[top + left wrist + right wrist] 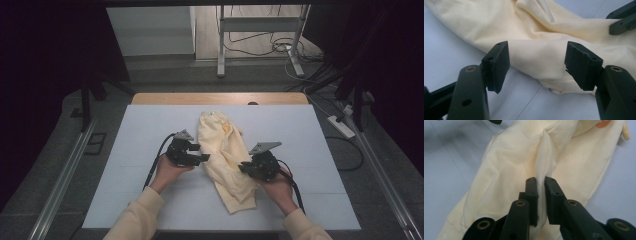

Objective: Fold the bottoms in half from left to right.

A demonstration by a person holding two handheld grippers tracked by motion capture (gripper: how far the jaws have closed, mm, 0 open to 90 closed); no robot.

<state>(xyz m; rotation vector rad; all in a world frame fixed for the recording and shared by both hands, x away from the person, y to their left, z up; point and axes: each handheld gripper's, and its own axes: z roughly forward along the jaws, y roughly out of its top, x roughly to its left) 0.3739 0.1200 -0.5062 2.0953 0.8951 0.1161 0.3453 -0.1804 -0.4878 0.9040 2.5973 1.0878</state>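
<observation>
Cloth-handling, grasp step. Pale yellow garment (226,160) lies crumpled lengthwise at mid table (150,125), between both hands.

L tool (204,158): jaws apart, nothing between pads; in left gripper view the garment's edge sits just beyond them, not touched.

R tool (541,185): jaws drawn together, pinching a raised fold of the garment, per right gripper view.

Judgement: R side has its hold; L has yet to take one. Next move likely calls for L to ease onto the near edge, then clamp, w/o dragging the fabric.

Writing/brands: none legible. Small orange mark (602,123) on garment, too cropped to read.
</observation>
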